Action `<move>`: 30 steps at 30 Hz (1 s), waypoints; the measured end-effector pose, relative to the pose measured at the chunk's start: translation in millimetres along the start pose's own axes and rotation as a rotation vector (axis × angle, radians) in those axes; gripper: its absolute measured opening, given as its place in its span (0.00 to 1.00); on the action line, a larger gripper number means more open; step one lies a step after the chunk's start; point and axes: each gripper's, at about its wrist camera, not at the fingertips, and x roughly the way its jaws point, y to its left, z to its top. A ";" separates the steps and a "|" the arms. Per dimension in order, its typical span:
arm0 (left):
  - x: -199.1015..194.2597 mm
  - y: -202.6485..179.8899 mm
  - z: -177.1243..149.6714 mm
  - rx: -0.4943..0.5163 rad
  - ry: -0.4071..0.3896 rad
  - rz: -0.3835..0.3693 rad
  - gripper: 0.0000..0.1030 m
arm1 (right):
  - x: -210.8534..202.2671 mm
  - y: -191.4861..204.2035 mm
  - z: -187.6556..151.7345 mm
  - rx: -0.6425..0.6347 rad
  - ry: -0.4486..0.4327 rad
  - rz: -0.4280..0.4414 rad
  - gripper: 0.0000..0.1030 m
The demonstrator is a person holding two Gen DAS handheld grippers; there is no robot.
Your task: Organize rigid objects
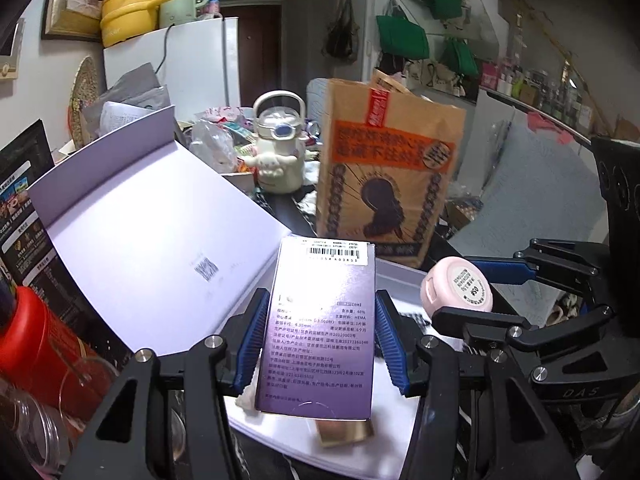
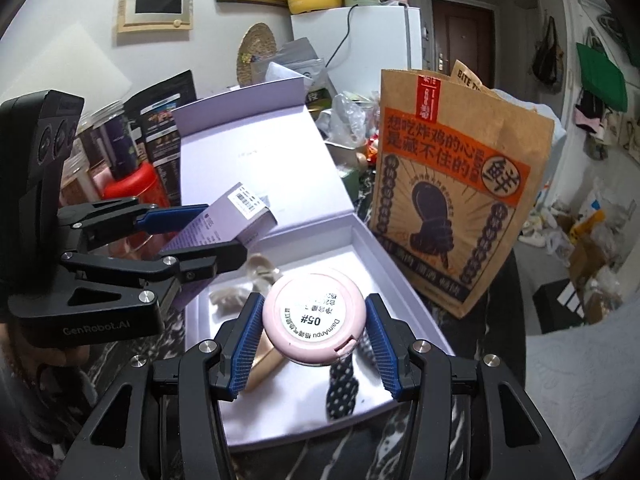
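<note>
My left gripper (image 1: 320, 322) is shut on a purple box (image 1: 320, 328) with printed text and a barcode label, held above the open lavender gift box (image 1: 152, 248). In the right wrist view the same purple box (image 2: 224, 224) shows between the left gripper's (image 2: 218, 226) blue pads. My right gripper (image 2: 314, 338) is shut on a round pink compact (image 2: 314, 320) labelled #05, also over the gift box tray (image 2: 384, 264). The pink compact (image 1: 458, 288) appears at the right of the left wrist view. A gold item (image 2: 262, 368) and a polka-dot item (image 2: 342, 388) lie in the tray.
A brown paper bag (image 2: 456, 200) stands just right of the gift box. A red tin (image 1: 36, 344), glass jars and dark packets crowd the left. A white kettle-shaped bottle (image 1: 278, 152) and plastic clutter sit behind. A white fridge (image 2: 372, 40) is at the back.
</note>
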 end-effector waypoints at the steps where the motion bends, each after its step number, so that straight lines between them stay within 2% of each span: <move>1: 2.7 2.4 2.6 -0.005 -0.003 0.007 0.50 | 2.2 -1.4 3.4 -0.003 0.000 -0.004 0.49; 5: 15.8 8.8 12.2 -0.005 -0.015 0.036 0.50 | 14.8 -3.2 13.9 -0.043 -0.008 -0.017 0.49; 12: 36.9 16.6 20.5 -0.032 -0.007 0.067 0.50 | 37.9 -11.1 27.3 -0.024 -0.013 0.007 0.49; 17: 51.5 23.3 19.0 -0.057 0.021 0.057 0.50 | 51.4 -14.8 35.0 -0.029 -0.023 0.020 0.49; 20: 62.2 29.5 15.1 -0.075 0.050 0.026 0.50 | 55.9 -17.7 36.9 -0.013 -0.040 0.044 0.49; 24: 74.5 31.9 10.4 -0.065 0.085 0.024 0.50 | 62.3 -18.5 36.4 -0.017 -0.033 0.038 0.49; 26: 79.5 30.9 7.7 -0.046 0.104 0.039 0.50 | 69.8 -16.8 33.3 -0.033 -0.009 0.030 0.49; 30: 92.5 35.9 4.1 -0.079 0.147 -0.006 0.50 | 83.9 -15.9 27.9 -0.029 0.039 0.052 0.49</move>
